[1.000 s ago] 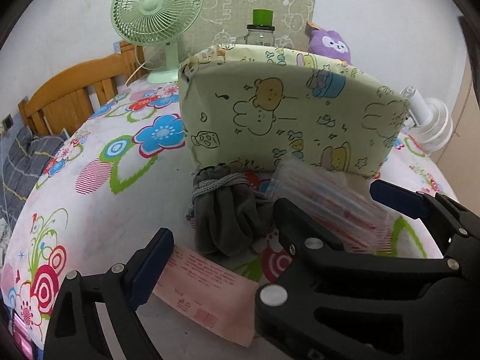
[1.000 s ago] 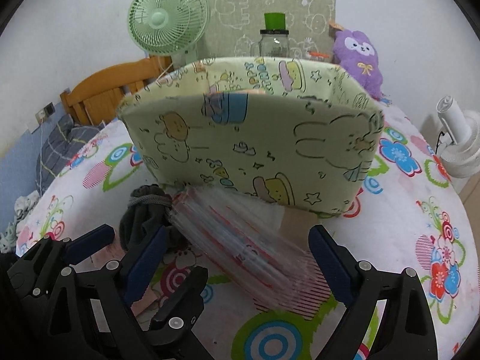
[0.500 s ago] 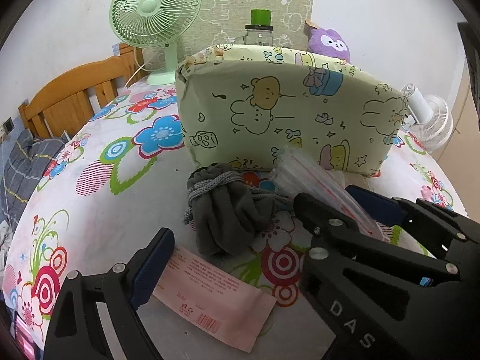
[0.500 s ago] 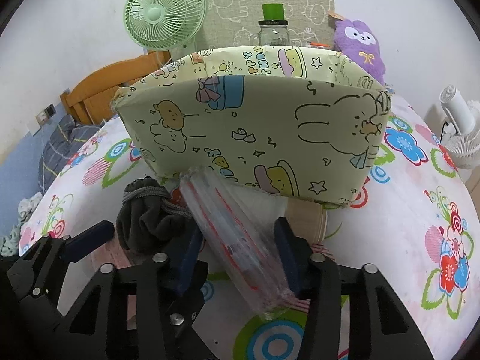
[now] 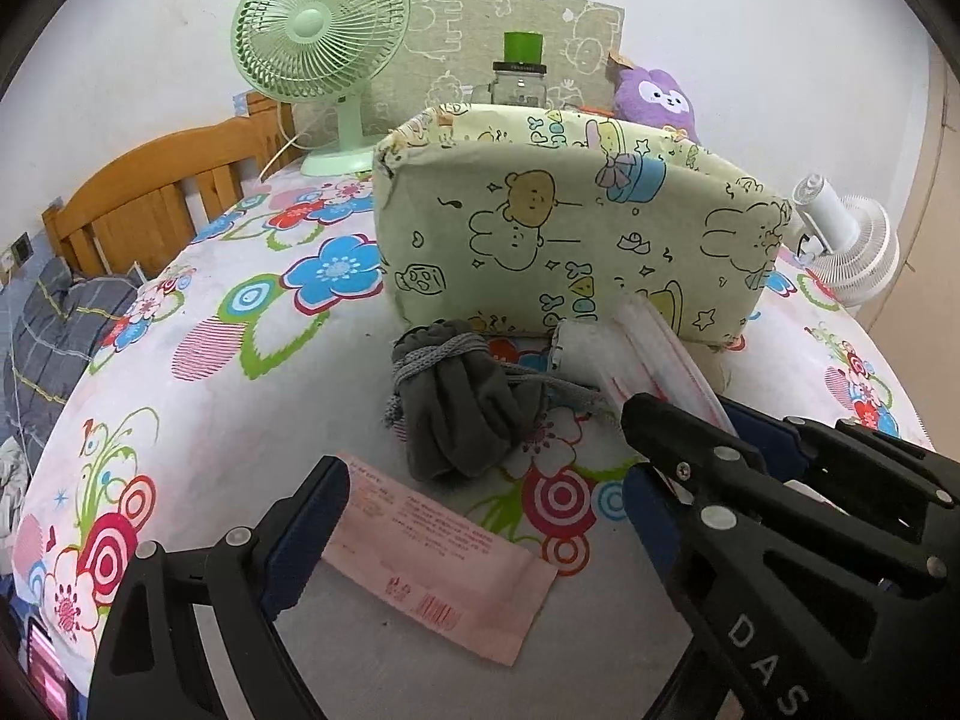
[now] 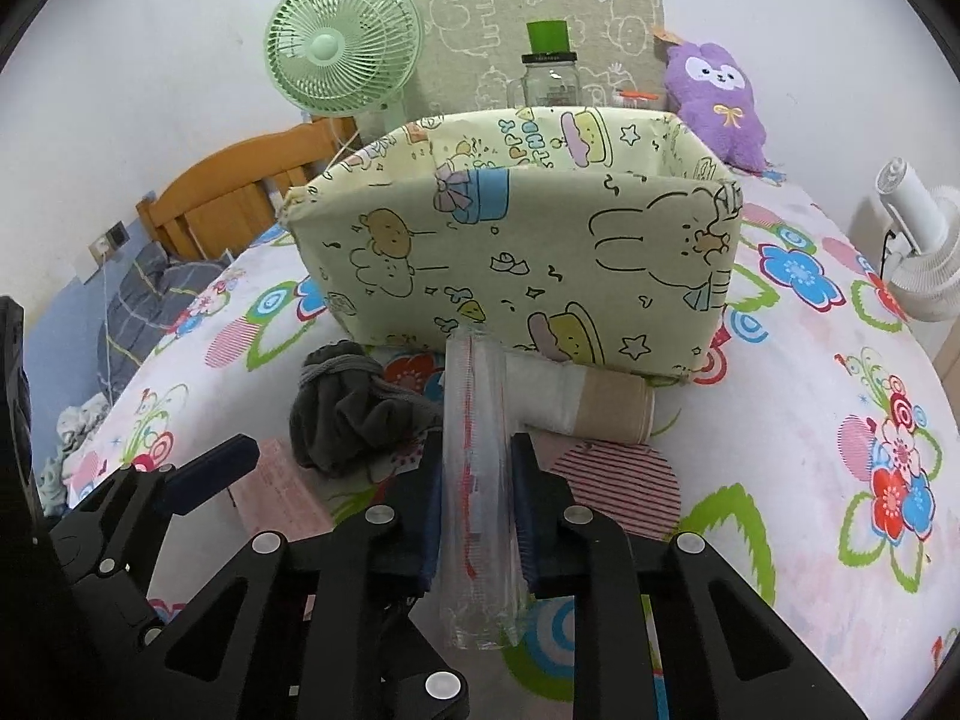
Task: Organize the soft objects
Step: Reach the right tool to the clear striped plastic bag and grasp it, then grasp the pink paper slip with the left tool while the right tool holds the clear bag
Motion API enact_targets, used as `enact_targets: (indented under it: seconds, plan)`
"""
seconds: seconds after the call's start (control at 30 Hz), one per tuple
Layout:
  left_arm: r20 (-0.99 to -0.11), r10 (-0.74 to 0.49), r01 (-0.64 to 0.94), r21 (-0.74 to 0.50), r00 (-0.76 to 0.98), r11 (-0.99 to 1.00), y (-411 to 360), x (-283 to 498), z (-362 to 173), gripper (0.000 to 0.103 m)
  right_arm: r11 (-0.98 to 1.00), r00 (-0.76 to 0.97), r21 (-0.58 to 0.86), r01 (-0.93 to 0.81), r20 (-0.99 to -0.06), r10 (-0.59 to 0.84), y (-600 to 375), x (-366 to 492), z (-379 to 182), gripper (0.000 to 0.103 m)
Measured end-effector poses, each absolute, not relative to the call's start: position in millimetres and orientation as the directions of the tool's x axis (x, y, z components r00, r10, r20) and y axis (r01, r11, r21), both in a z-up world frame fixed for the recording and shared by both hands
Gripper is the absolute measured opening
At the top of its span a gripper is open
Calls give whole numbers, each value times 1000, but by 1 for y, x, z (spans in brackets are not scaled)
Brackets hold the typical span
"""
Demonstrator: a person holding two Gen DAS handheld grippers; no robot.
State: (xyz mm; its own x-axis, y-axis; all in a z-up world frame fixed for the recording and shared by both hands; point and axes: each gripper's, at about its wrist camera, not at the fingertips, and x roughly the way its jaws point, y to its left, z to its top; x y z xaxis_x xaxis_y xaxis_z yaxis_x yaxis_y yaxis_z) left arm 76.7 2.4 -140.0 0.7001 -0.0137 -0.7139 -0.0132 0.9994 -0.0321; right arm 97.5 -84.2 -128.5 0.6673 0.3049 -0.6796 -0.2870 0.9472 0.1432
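Observation:
A clear plastic packet with red stripes [image 6: 477,396] stands on edge between the pads of my right gripper [image 6: 477,450]. The jaws are closing and the pads press on its sides. Its far end nearly reaches the yellow cartoon-print fabric box [image 6: 516,252]. Left of it lies a grey drawstring bundle [image 5: 462,414]. A flat pink packet [image 5: 438,582] rests on the flowered bedsheet between the wide-apart fingers of my open left gripper [image 5: 480,492]. A rolled white-and-beige cloth [image 6: 588,396] lies against the box front, with a pink striped piece [image 6: 618,480] beside it.
Behind the box are a green desk fan [image 5: 318,42], a glass jar with a green lid [image 6: 549,72] and a purple plush toy [image 6: 717,102]. A white fan [image 5: 852,246] is at the right edge. A wooden headboard [image 5: 156,192] and blue-grey bedding [image 5: 42,336] are on the left.
The right gripper's jaws came together on the clear packet, which turned up from lying slanted to standing on edge between the pads. The left gripper stayed still and open.

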Motion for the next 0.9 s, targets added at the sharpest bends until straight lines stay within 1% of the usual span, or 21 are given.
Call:
enact_targets:
  seconds: [0.17, 0.53, 0.9]
  plan:
    - [-715, -10, -21, -34, 699, 999, 6, 72, -140, 94, 950, 669, 133, -282, -683, 294, -82, 91, -126, 23]
    - [-750, 17, -77, -45, 661, 996, 18, 70, -149, 94, 951, 659, 108, -290, -698, 280, -70, 87, -130, 23]
    - [-743, -21, -52, -75, 669, 996, 15, 76, -152, 96, 958, 657, 106, -265, -708, 260, -73, 93, -133, 23]
